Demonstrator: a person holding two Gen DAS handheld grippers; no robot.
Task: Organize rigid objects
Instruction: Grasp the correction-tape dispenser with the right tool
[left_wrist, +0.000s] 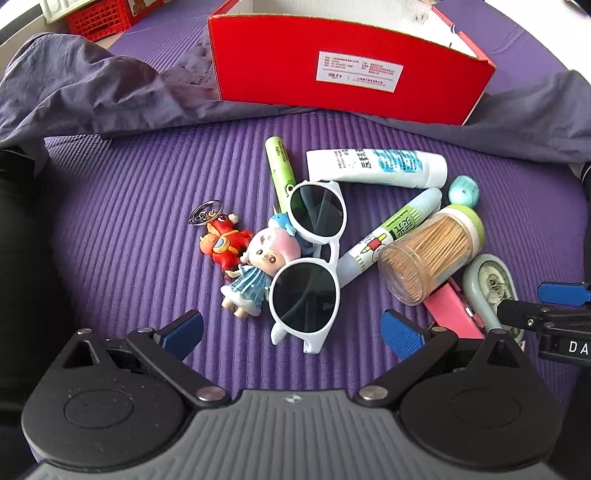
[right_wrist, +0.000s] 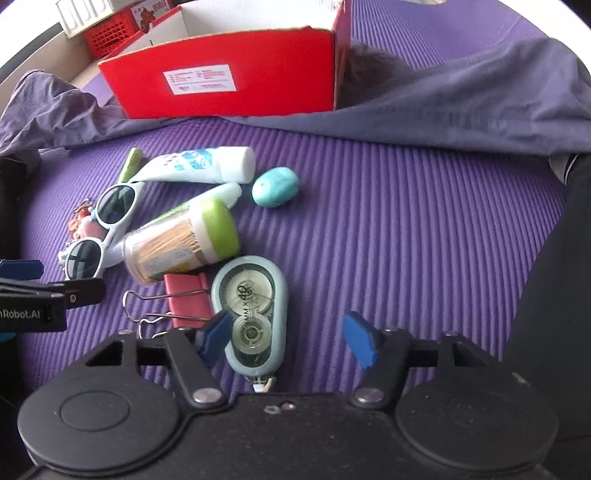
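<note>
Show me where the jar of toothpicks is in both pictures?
Left wrist view: toothpick jar lies on its side at right of centre, beside the sunglasses.
Right wrist view: jar is left of centre, above the pink clip.
Shared landmark: red box behind the pile.

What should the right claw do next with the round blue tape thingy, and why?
Probably lower a little and close on the pale blue correction tape dispenser. The right gripper is open, and the dispenser lies flat on the purple ribbed mat between its blue fingers. It sits at the pile's edge beside the pink binder clip, and the open red cardboard box waits behind.
</note>
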